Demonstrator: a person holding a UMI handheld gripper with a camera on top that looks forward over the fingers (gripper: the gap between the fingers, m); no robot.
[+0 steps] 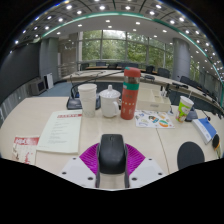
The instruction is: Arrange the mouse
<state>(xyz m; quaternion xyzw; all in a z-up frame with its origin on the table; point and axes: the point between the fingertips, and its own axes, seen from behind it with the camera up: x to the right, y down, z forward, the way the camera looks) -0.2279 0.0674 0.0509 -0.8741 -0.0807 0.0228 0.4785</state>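
Observation:
A black computer mouse (112, 152) sits between my two fingers, its sides against the magenta pads (90, 157). My gripper (112, 160) is shut on the mouse and holds it over the near part of the pale table (100, 128). The mouse's front end points away from me, toward the cups. Its underside is hidden, so I cannot tell whether it touches the table.
Beyond the fingers stand a white paper cup (88, 98), a white mug (110, 101) and a red bottle (131, 93). A booklet (62, 131) lies to the left, a leaflet (153, 119) and green cup (185, 107) to the right. A dark round pad (190, 155) lies at near right.

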